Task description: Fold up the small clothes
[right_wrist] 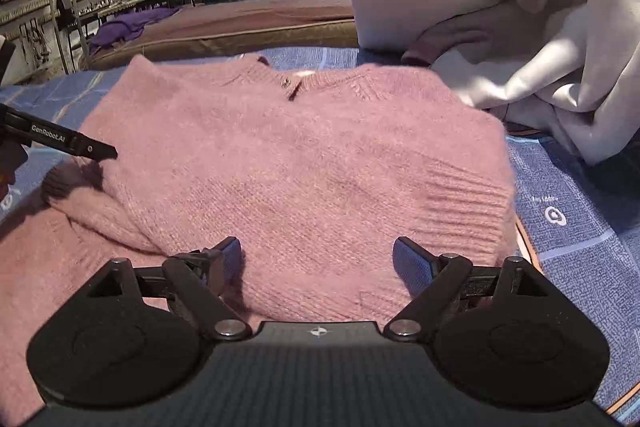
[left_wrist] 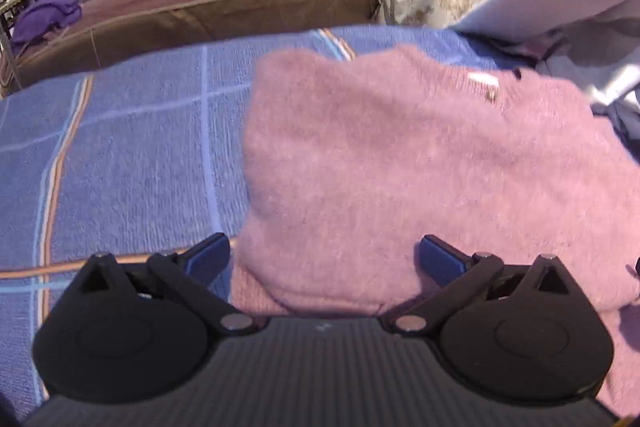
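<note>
Nearest the camera, the right gripper (right_wrist: pixel 318 259) hovers with its jaws spread wide, grasping nothing, just above the near edge of a pink sweater (right_wrist: pixel 304 163). The left gripper (left_wrist: pixel 322 259) is likewise released, poised over the sweater's left edge. The sweater lies on a blue checked blanket (left_wrist: pixel 120 155), one sleeve (right_wrist: pixel 452 187) folded across the body, probably so the sides can be squared before the next fold. The left tool's side (right_wrist: pixel 60 141) reads "GenRobot.AI". A small white logo (right_wrist: pixel 554 215) marks the blanket; its text is unreadable.
</note>
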`<action>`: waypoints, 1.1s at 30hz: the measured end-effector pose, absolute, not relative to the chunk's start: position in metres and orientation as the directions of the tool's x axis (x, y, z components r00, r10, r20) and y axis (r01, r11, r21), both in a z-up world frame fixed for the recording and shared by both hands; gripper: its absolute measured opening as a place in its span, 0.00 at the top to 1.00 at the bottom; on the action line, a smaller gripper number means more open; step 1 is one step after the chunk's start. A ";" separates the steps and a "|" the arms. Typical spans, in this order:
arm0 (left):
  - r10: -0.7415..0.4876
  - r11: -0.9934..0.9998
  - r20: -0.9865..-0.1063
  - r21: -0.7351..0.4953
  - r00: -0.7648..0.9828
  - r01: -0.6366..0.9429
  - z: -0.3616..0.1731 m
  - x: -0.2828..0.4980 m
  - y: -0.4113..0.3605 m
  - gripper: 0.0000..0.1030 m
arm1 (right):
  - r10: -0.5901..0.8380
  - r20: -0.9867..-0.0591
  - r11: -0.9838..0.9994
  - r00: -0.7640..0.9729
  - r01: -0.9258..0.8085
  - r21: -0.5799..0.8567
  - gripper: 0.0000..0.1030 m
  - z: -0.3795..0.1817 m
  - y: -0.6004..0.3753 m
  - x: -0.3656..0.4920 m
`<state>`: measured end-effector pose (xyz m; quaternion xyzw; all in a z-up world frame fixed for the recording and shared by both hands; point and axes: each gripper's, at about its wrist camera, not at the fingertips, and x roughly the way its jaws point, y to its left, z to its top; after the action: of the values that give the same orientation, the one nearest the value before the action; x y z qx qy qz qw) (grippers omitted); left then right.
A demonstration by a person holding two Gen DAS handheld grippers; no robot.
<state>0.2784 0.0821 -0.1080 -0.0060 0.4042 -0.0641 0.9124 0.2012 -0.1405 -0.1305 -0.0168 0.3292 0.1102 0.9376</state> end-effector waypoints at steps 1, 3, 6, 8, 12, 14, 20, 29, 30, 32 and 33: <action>-0.130 0.991 -0.702 -0.071 0.700 0.113 -0.097 0.280 0.080 0.00 | 0.194 -0.600 0.977 0.776 -0.211 0.043 0.00 -0.121 -0.142 0.204; -0.147 0.987 -0.659 -0.049 0.737 0.154 -0.083 0.294 0.071 0.00 | 0.210 -0.539 0.975 0.816 -0.216 0.054 0.00 -0.100 -0.144 0.217; -0.055 0.988 -0.713 0.060 0.699 0.139 -0.090 0.334 0.058 0.00 | 0.267 -0.537 0.955 0.800 -0.295 0.036 0.00 -0.089 -0.133 0.255; -0.029 0.993 -0.743 0.056 0.669 0.105 -0.102 0.357 0.060 0.00 | 0.229 -0.572 0.958 0.788 -0.288 -0.014 0.00 -0.098 -0.125 0.277; -0.028 0.993 -0.793 0.049 0.608 0.110 -0.137 0.382 0.068 0.00 | 0.184 -0.663 0.964 0.726 -0.265 -0.023 0.00 -0.135 -0.124 0.302; -0.073 0.994 -0.782 -0.007 0.618 0.110 -0.145 0.384 0.078 0.00 | 0.206 -0.640 0.967 0.740 -0.254 0.018 0.00 -0.147 -0.134 0.299; -0.045 0.993 -0.792 0.032 0.609 0.114 -0.125 0.371 0.076 0.00 | 0.196 -0.590 0.974 0.783 -0.223 0.028 0.00 -0.132 -0.137 0.283; -0.268 0.962 -0.728 -0.163 0.631 0.220 -0.090 0.214 0.072 0.00 | 0.213 -0.473 0.972 0.855 -0.139 0.188 0.00 -0.078 -0.177 0.164; -0.298 0.953 -0.738 -0.194 0.606 0.233 -0.094 0.196 0.075 0.00 | 0.213 -0.476 0.973 0.853 -0.142 0.181 0.00 -0.077 -0.179 0.150; -0.314 0.947 -0.767 -0.217 0.559 0.235 -0.103 0.168 0.083 0.00 | 0.189 -0.502 0.981 0.844 -0.138 0.138 0.00 -0.079 -0.180 0.121; -0.307 0.949 -0.782 -0.212 0.543 0.231 -0.107 0.156 0.087 0.00 | 0.172 -0.510 0.984 0.843 -0.129 0.119 0.00 -0.081 -0.181 0.108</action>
<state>0.1564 0.0866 -0.1071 -0.0420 0.4529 -0.1533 0.8773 0.1078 -0.1810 -0.0815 0.0402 0.2692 0.0785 0.9591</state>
